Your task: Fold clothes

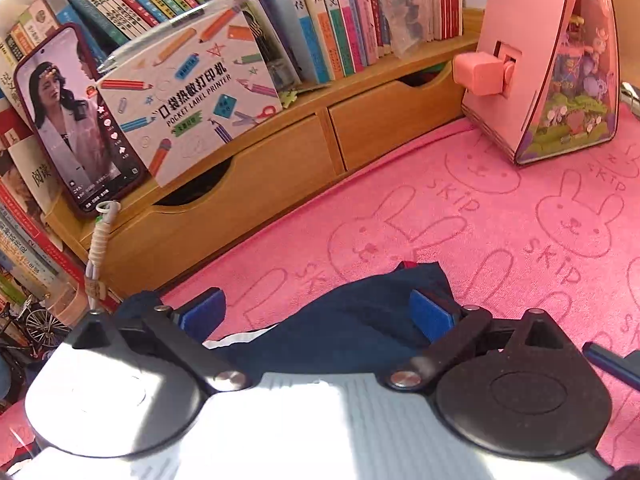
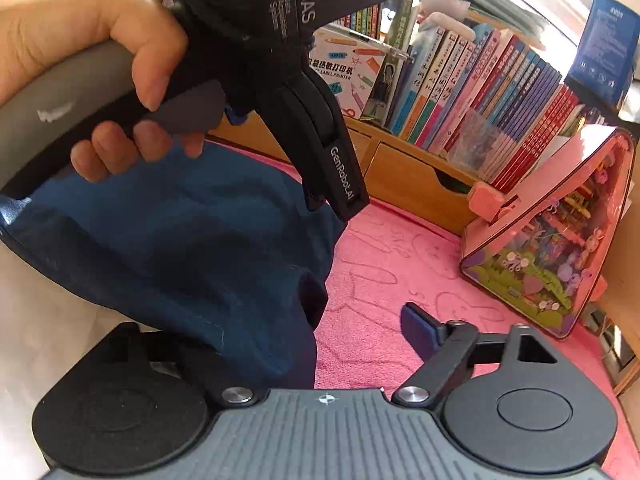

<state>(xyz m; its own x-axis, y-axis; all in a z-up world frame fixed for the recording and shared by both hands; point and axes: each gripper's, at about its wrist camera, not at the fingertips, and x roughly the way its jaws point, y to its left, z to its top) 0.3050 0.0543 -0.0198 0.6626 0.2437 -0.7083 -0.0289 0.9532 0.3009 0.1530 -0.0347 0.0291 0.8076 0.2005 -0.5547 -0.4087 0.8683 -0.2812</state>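
While the navy garment (image 1: 352, 320) sits bunched on the pink bunny-print mat (image 1: 500, 220) covering the table, the left tool (image 1: 320, 312) hangs straight over it with fingers spread, blue pads (image 1: 430, 314) either side of the fabric and not clamping. The right wrist view shows the garment (image 2: 180, 240) running from lower centre up and left, under the left hand (image 2: 100, 80). The right tool (image 2: 312, 344) is also spread: its right pad (image 2: 418, 326) is over bare mat and its left finger is hidden by cloth, so contact can't be confirmed. By this read the cloth lies left of the right tool and directly between the left tool's fingers, so the left is better placed to pinch.
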